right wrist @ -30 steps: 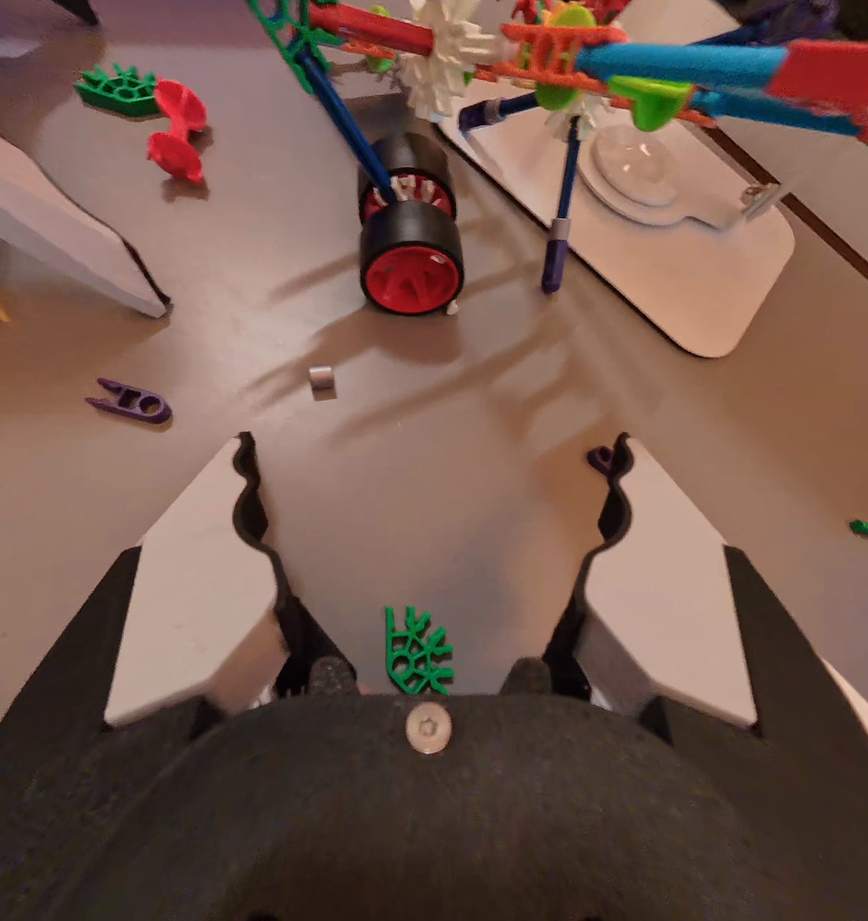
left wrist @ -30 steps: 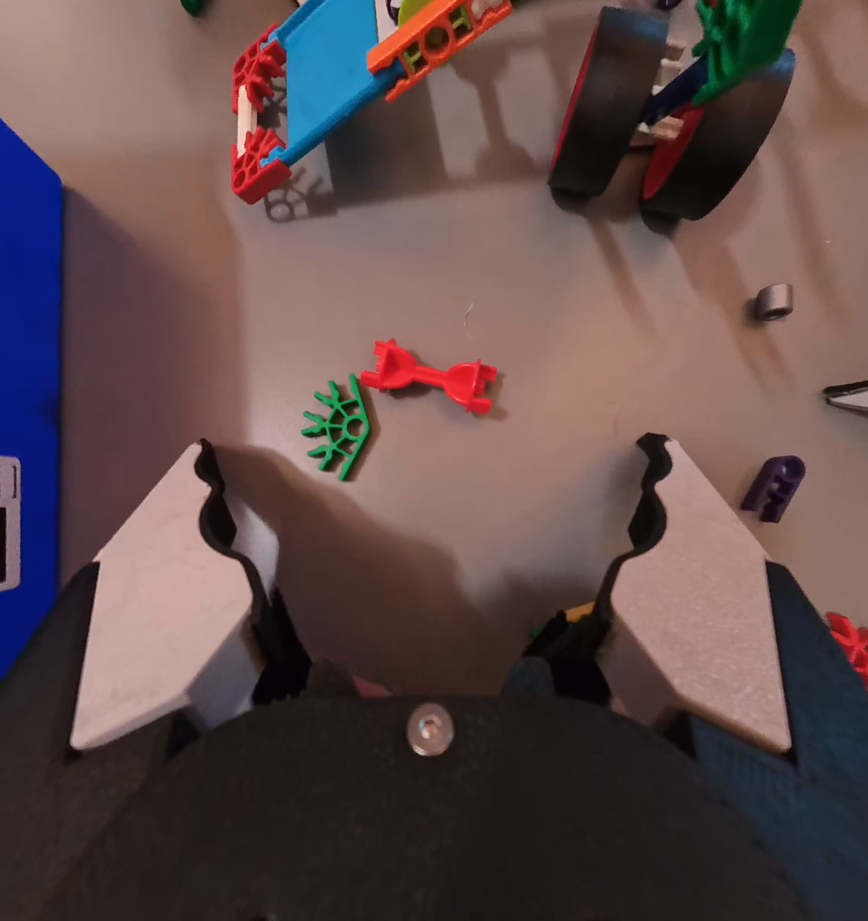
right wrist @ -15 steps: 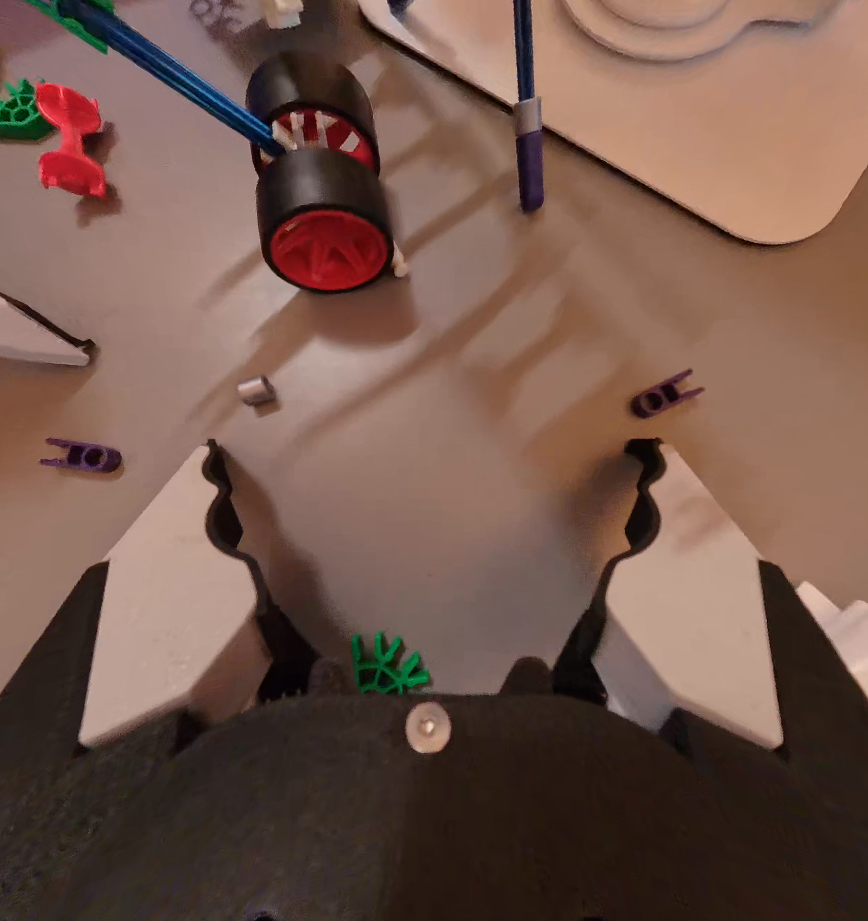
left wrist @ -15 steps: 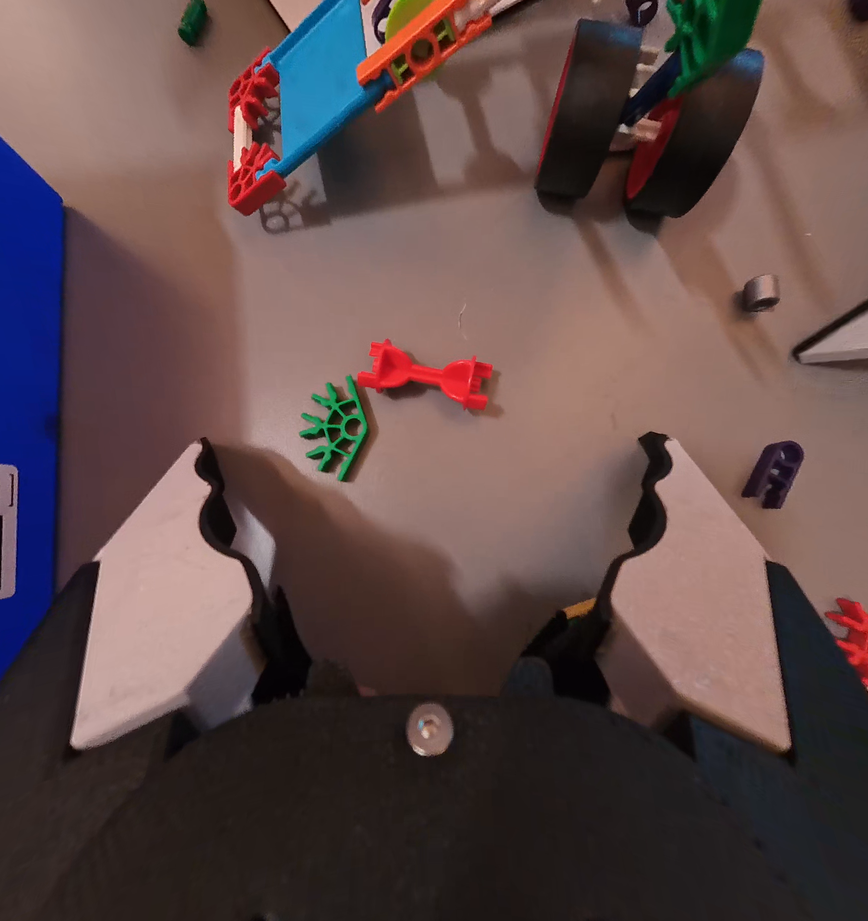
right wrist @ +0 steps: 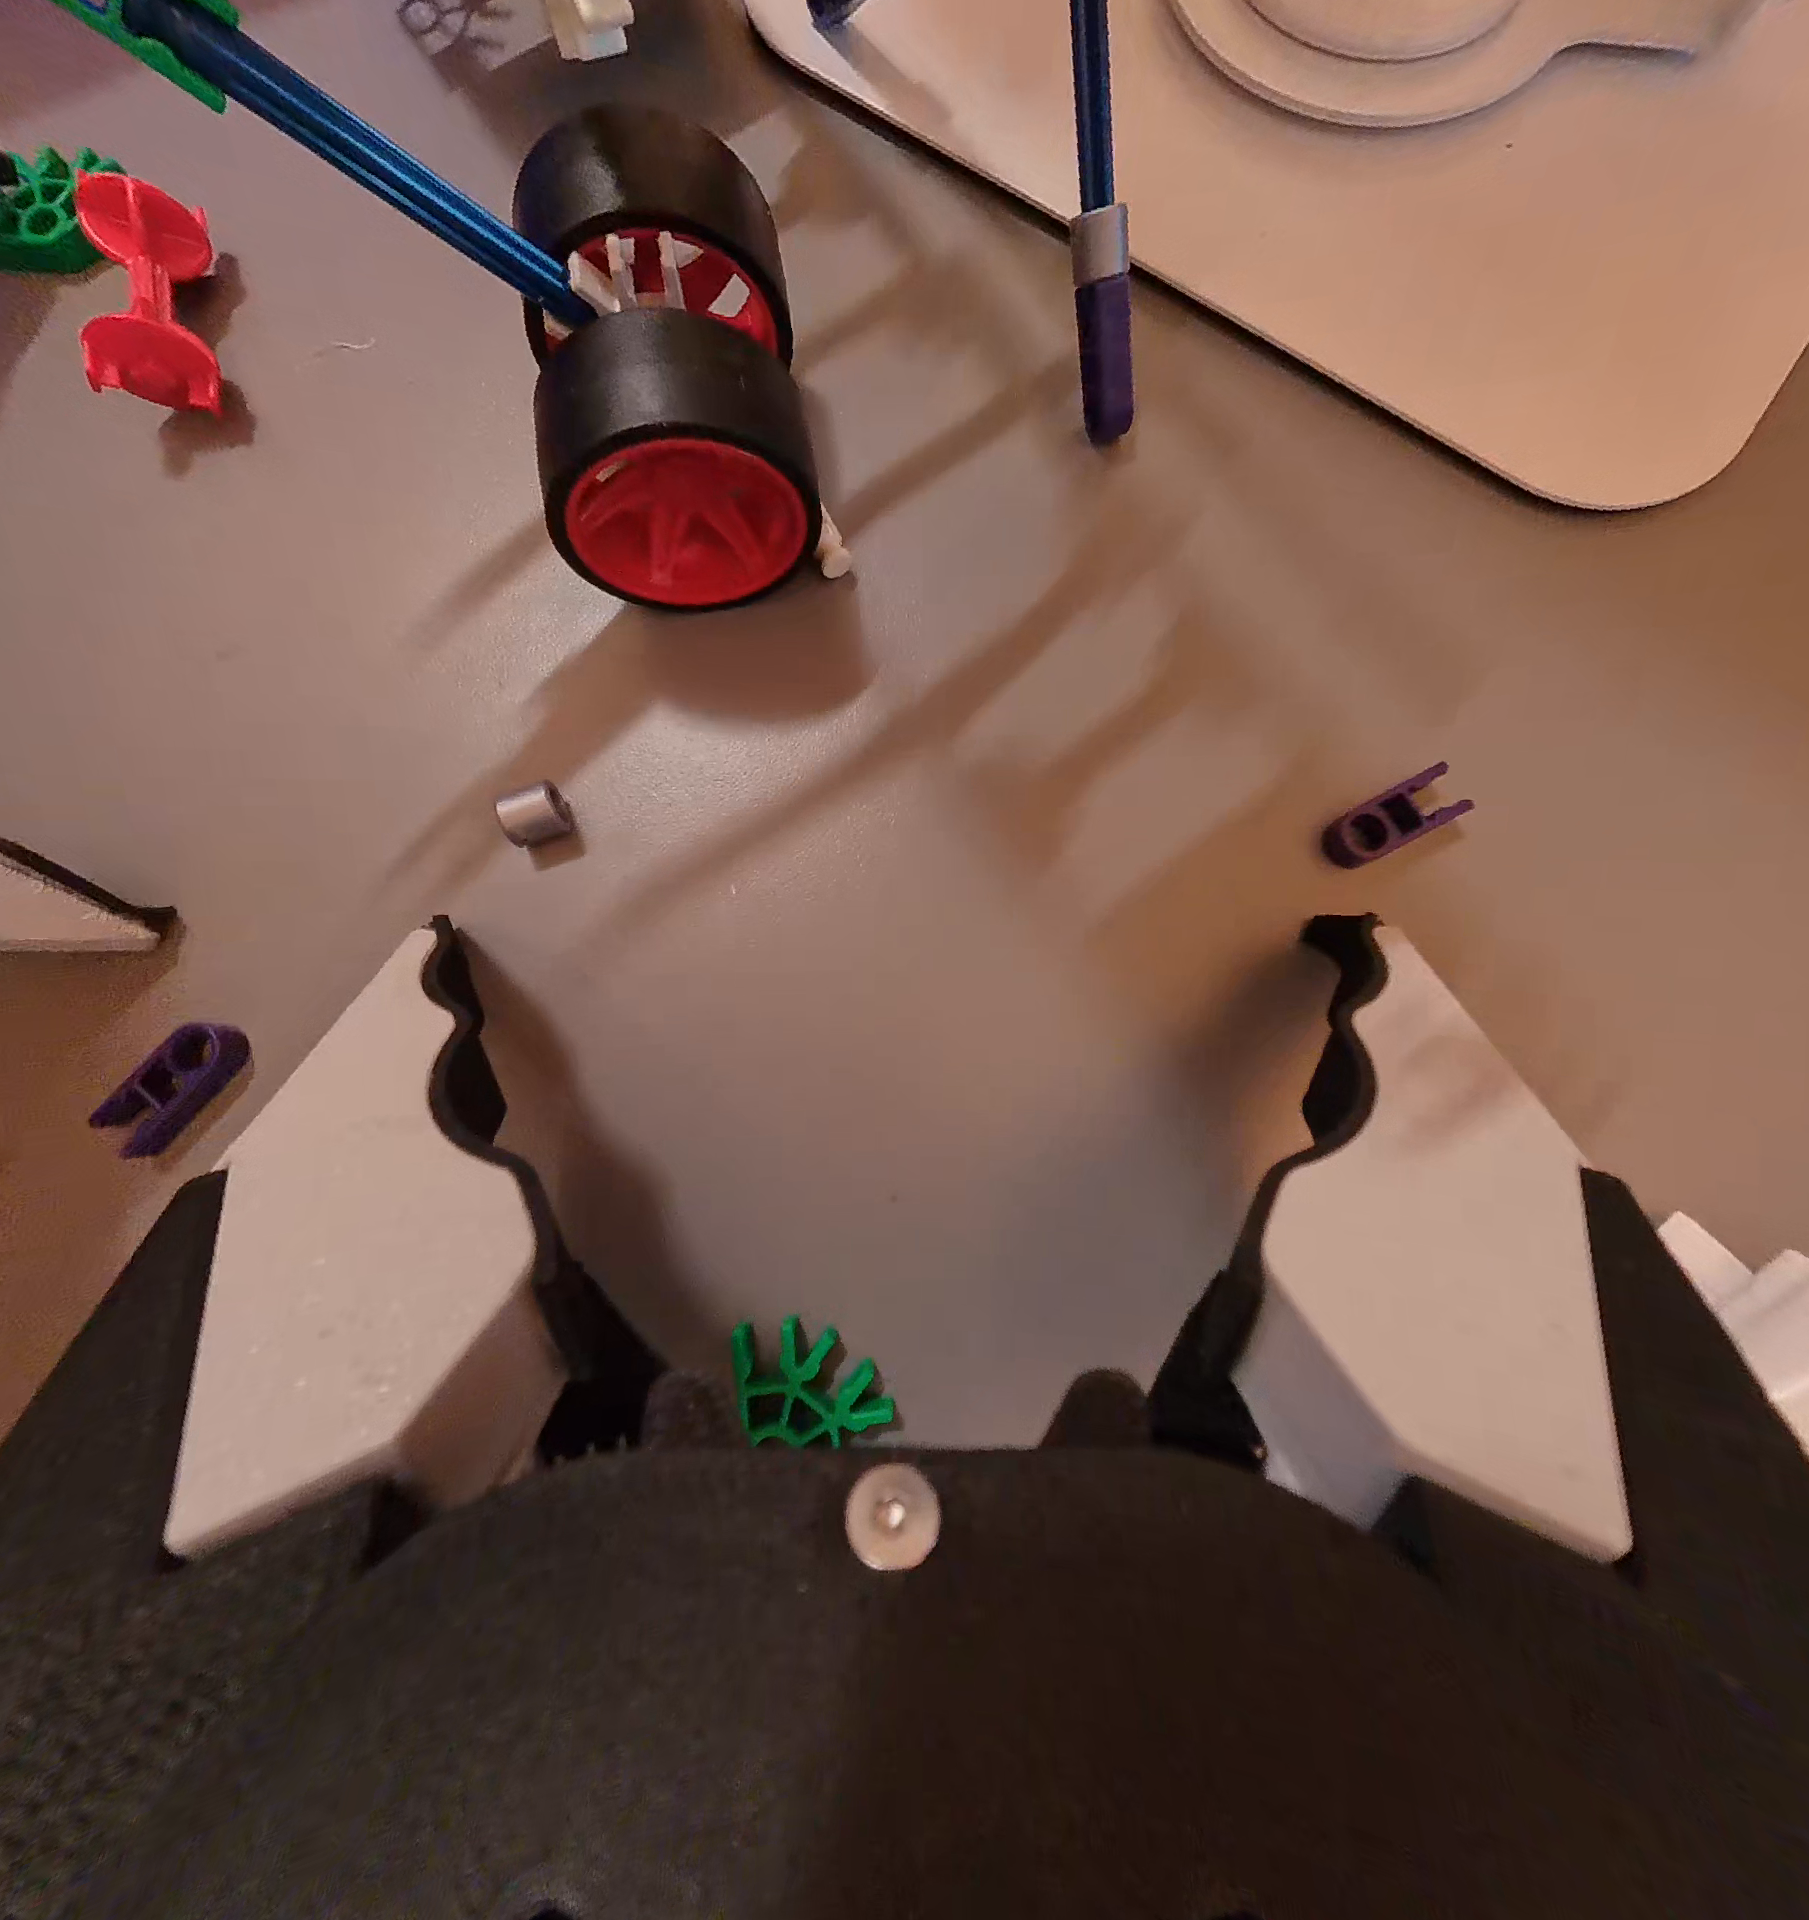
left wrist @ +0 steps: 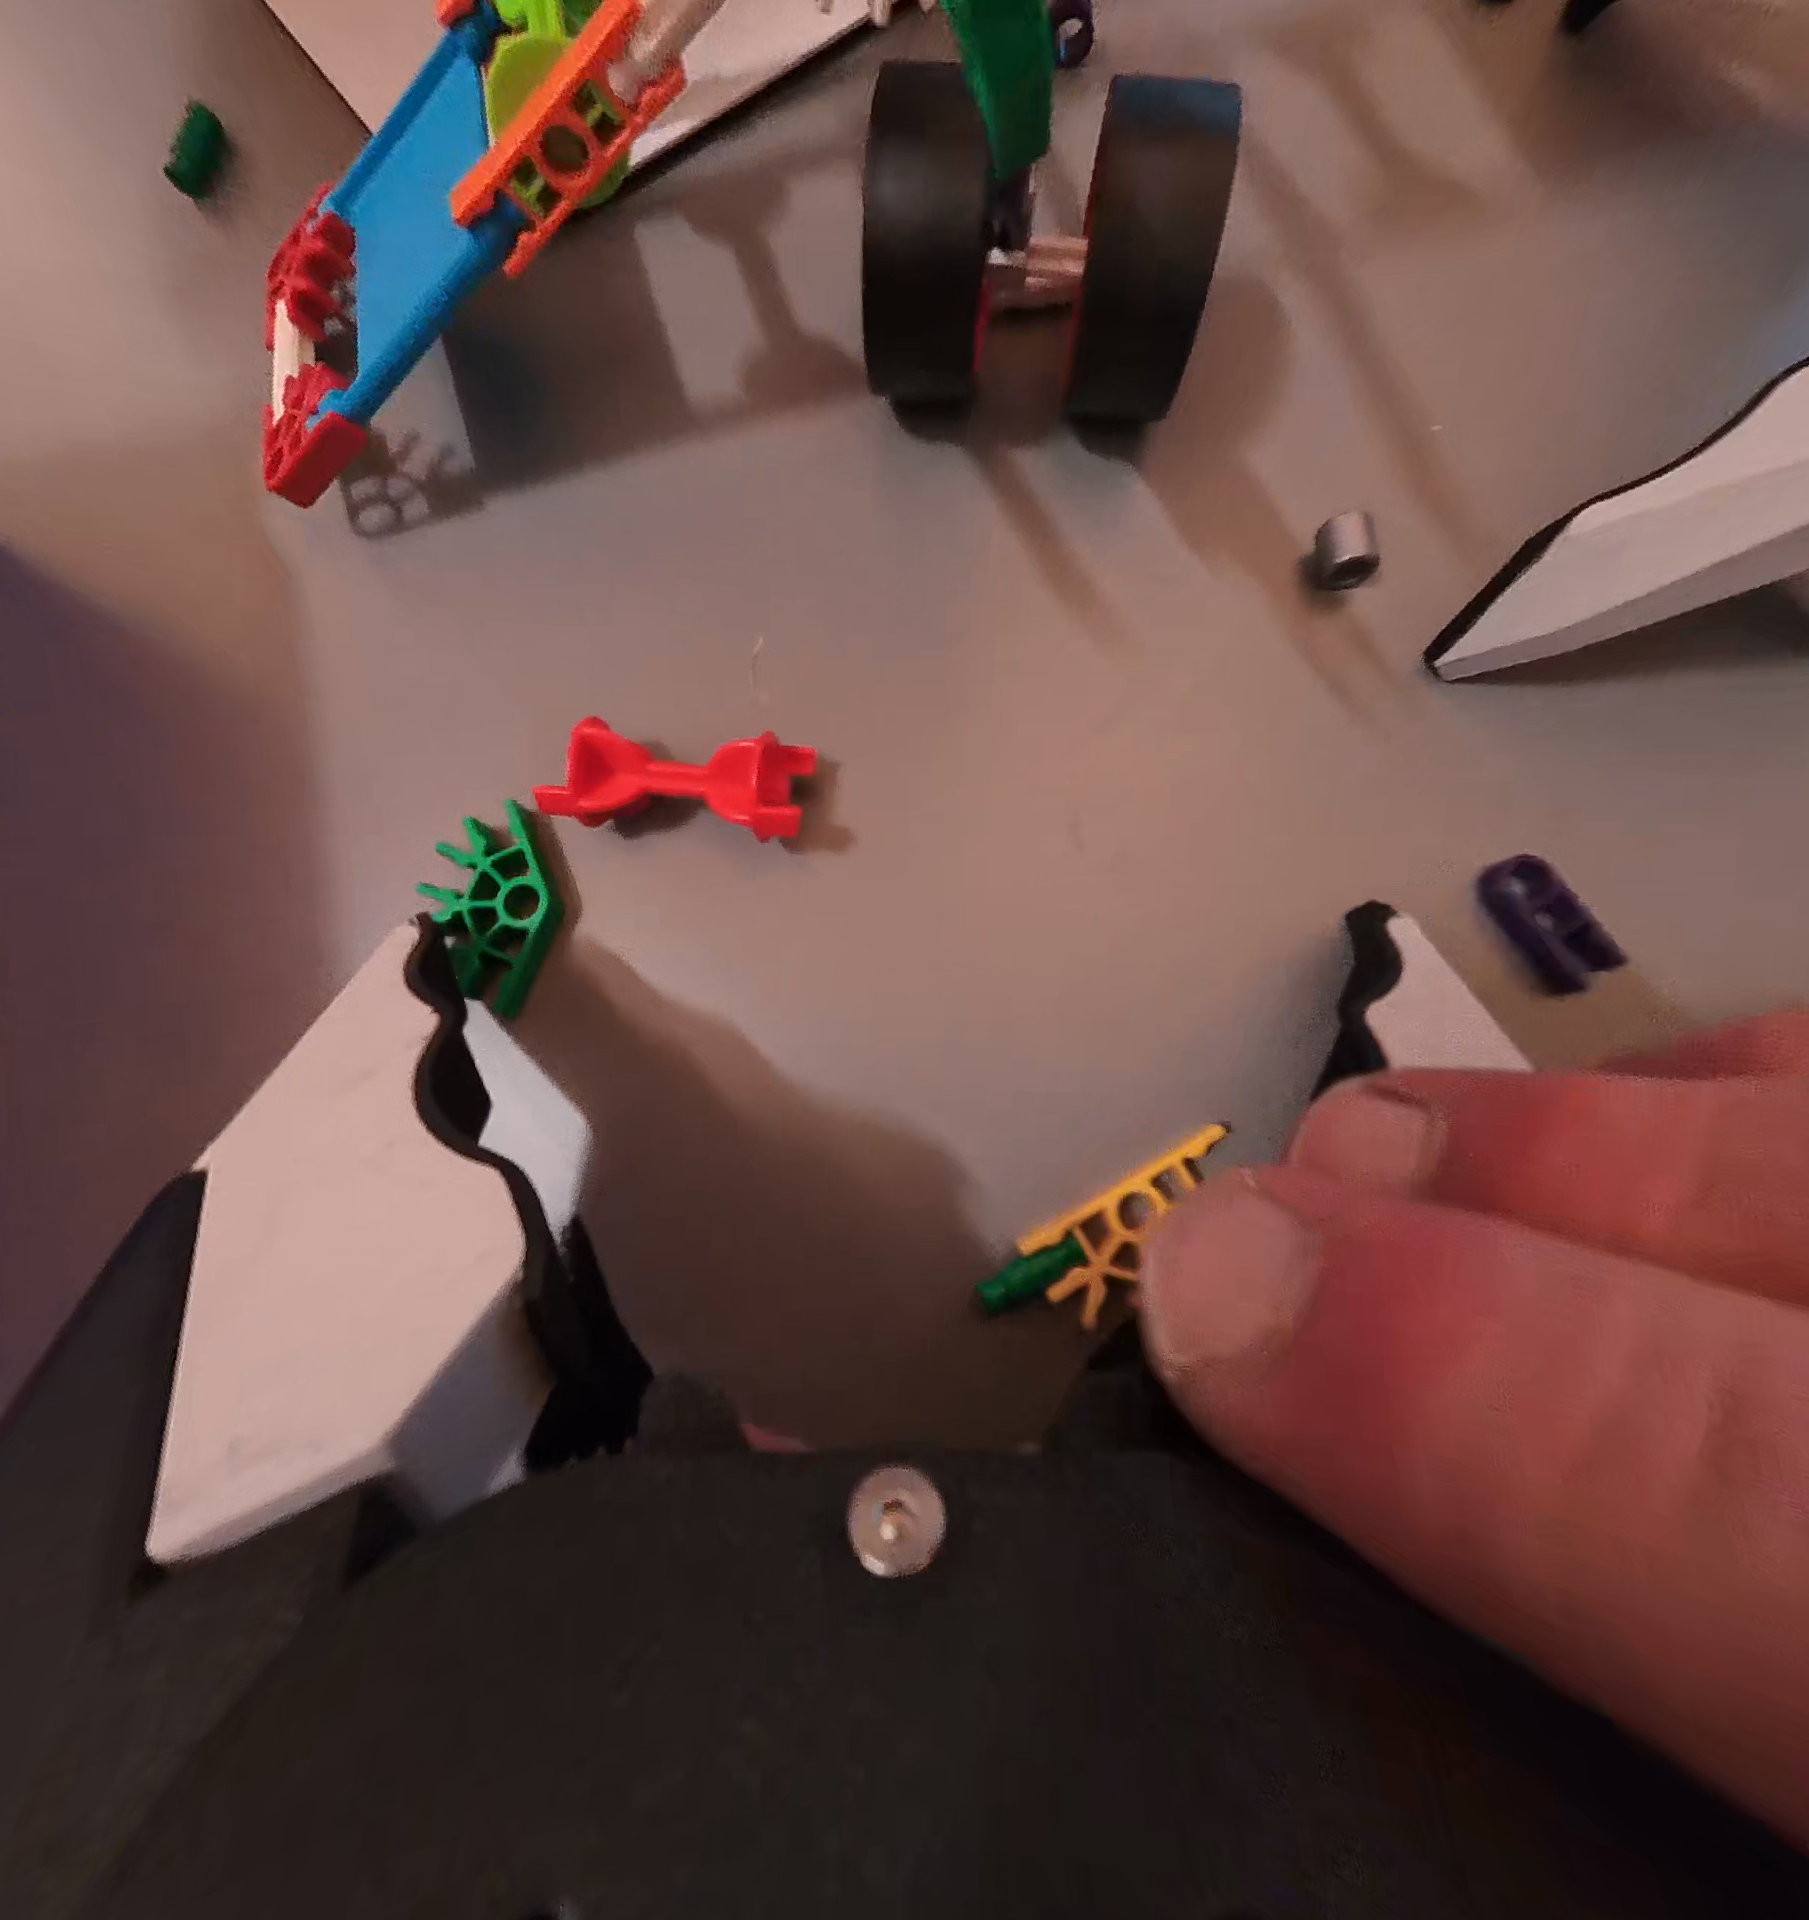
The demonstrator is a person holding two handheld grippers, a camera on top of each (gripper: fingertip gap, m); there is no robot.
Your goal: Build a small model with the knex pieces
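My left gripper (left wrist: 895, 920) is open and empty above the grey table. A green fan connector (left wrist: 495, 909) lies at its left fingertip, with a red spool piece (left wrist: 676, 777) just beyond. A person's hand (left wrist: 1502, 1309) reaches in from the right, over the right finger, touching a yellow connector with a short green rod (left wrist: 1113, 1221). My right gripper (right wrist: 905, 920) is open and empty. A green connector (right wrist: 801, 1387) lies low between its fingers, a purple clip (right wrist: 1393, 816) just past its right fingertip.
A toy build with black wheels (left wrist: 1045, 244) (right wrist: 671, 416) and a blue panel (left wrist: 412, 249) stands ahead. A grey sleeve (left wrist: 1345, 551) (right wrist: 534, 814), purple clips (left wrist: 1549, 925) (right wrist: 173, 1086) and a white board (right wrist: 1399, 208) lie around. The other gripper's finger (left wrist: 1658, 530) shows right.
A hand has come in from the right at the left gripper and the yellow connector now shows. The left gripper moved forward, toward the green connector. The right gripper has barely moved since half a second ago.
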